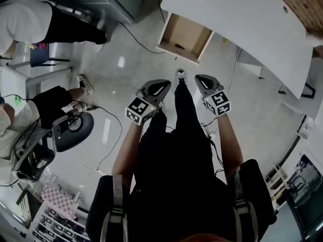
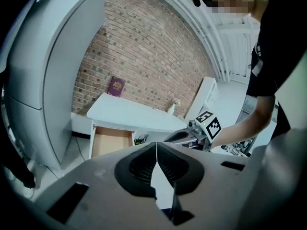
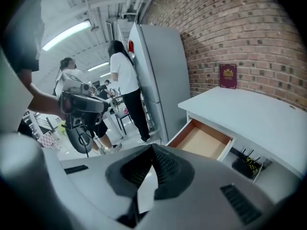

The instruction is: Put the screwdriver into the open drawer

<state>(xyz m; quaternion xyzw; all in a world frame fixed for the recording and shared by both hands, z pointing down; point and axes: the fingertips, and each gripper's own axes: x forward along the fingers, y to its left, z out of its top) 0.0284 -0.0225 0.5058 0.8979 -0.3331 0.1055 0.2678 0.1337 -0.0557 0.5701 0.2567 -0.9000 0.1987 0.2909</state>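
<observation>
An open wooden drawer sticks out from under the white table, ahead of the person's feet. Inside it lies a small dark object, too small to identify. I see no screwdriver clearly in any view. My left gripper and right gripper hang side by side at waist height above the floor, short of the drawer. Both are shut with nothing between the jaws. In the left gripper view the drawer looks bare, as does the drawer in the right gripper view.
A dark red book leans on the brick wall at the back of the table. A grey fridge stands left of the drawer. An office chair, floor cables and other people are at the left.
</observation>
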